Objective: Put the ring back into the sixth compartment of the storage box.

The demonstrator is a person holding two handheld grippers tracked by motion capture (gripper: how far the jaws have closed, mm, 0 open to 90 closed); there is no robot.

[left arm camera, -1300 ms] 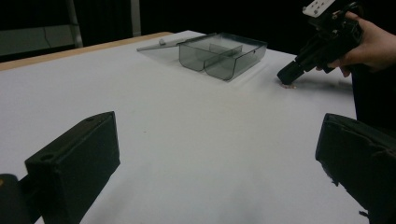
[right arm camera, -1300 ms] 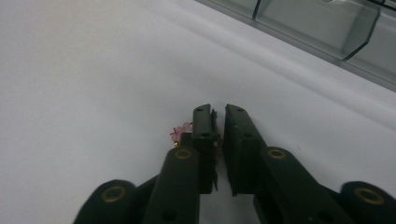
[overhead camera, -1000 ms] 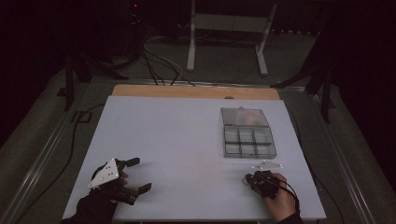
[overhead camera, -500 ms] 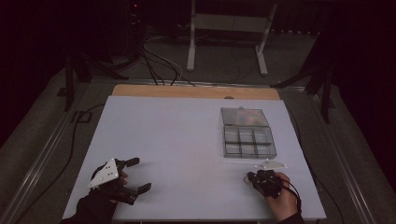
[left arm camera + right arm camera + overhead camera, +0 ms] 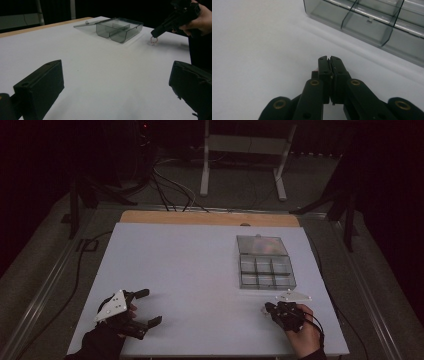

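The clear plastic compartment box (image 5: 265, 265) serves as the landmark: it sits on the white worktop (image 5: 190, 270), toward the far right part of it, with its lid (image 5: 262, 245) swung open and lying flat on the side away from the person. The box is divided into small compartments; coloured bits show faintly through the lid area in the high view, too blurred to name.

The right tongs (image 5: 268, 309) are just on the person's side of the box, near its front edge, tips pointing toward the middle of the worktop. Their jaws are clenched tight together, as the right gripper view shows, with the box's front wall (image 5: 372, 27) close ahead. In the left gripper view a small ring-like thing (image 5: 153, 40) hangs from the tip of the right tongs (image 5: 156, 32), a little above the worktop and beside the box's near corner; it is too small to tell what it is. The hand (image 5: 305, 335) that carries these tongs comes in from the worktop's near edge.

The left tongs (image 5: 150, 307) are well apart from the box, at the near left corner of the worktop, released, jaws spread wide with nothing between them, resting low over bare white surface.
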